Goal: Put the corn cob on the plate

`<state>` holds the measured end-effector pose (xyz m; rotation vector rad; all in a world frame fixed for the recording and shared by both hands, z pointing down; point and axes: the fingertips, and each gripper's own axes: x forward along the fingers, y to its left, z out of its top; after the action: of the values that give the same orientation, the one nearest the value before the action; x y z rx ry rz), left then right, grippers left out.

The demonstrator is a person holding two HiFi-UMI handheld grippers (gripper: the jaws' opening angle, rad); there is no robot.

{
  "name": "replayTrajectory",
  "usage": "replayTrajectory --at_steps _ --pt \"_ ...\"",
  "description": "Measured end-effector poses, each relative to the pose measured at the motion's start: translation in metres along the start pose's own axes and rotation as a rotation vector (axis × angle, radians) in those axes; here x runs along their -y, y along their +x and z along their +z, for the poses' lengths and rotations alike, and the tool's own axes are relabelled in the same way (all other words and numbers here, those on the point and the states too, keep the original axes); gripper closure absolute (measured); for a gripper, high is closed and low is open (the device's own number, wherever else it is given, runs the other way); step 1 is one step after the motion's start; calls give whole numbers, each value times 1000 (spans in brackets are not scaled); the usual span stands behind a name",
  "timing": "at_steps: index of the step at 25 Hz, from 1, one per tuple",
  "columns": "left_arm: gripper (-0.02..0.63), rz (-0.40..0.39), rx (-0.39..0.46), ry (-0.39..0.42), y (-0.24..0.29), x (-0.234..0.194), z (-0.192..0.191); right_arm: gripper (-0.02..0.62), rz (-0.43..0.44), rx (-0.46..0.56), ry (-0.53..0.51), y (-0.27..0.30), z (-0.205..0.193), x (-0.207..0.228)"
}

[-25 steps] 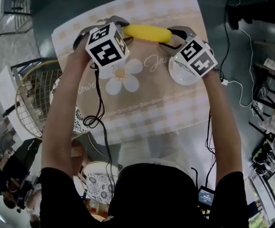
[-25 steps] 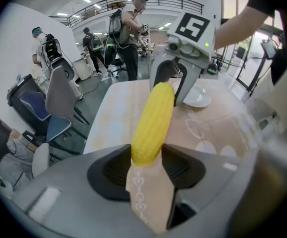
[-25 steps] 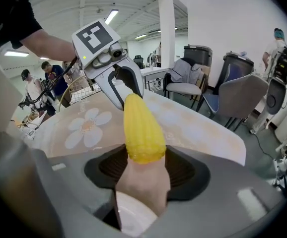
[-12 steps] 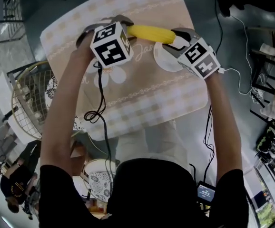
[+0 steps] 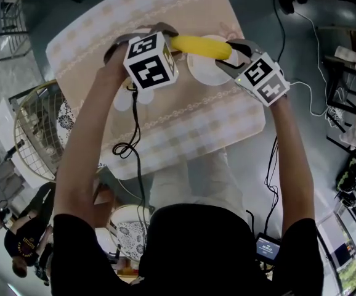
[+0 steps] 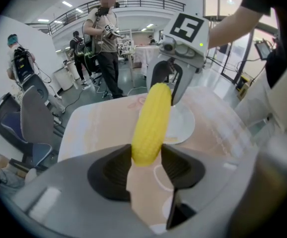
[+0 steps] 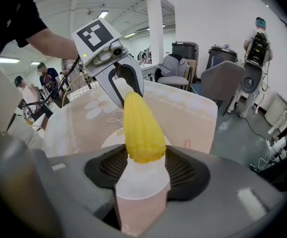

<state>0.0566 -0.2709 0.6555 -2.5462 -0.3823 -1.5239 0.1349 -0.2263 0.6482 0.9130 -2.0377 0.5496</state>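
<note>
A yellow corn cob hangs level above the table, gripped at both ends. My left gripper is shut on its left end and my right gripper on its right end. In the left gripper view the cob runs from my left gripper away to the right gripper. The right gripper view shows the cob wedged between the pads of my right gripper. The white plate lies on the cloth just below and nearer than the cob, and it also shows under the cob as the plate.
The table wears a beige checked cloth with a white flower print. A round wire basket stands off its left side. Cables trail on the floor to the right. People and office chairs stand in the hall beyond.
Both grippers have carried the cob to the right across the table, from left of the plate to over the plate's far part. The grip on both ends is unchanged.
</note>
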Motion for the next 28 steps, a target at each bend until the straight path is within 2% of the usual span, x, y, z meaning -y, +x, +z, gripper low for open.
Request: replayTrajectory --at_steps 8,17,28 --pt "402 -34 0 18 20 19 17 360 7 -34 9 -13 -32 -1" --pt "402 -75 -6 -11 40 35 19 359 30 -68 15 -12 -51 -5" --pt "405 -69 -33 2 53 41 9 359 23 -92 -33 -3 -60 -6"
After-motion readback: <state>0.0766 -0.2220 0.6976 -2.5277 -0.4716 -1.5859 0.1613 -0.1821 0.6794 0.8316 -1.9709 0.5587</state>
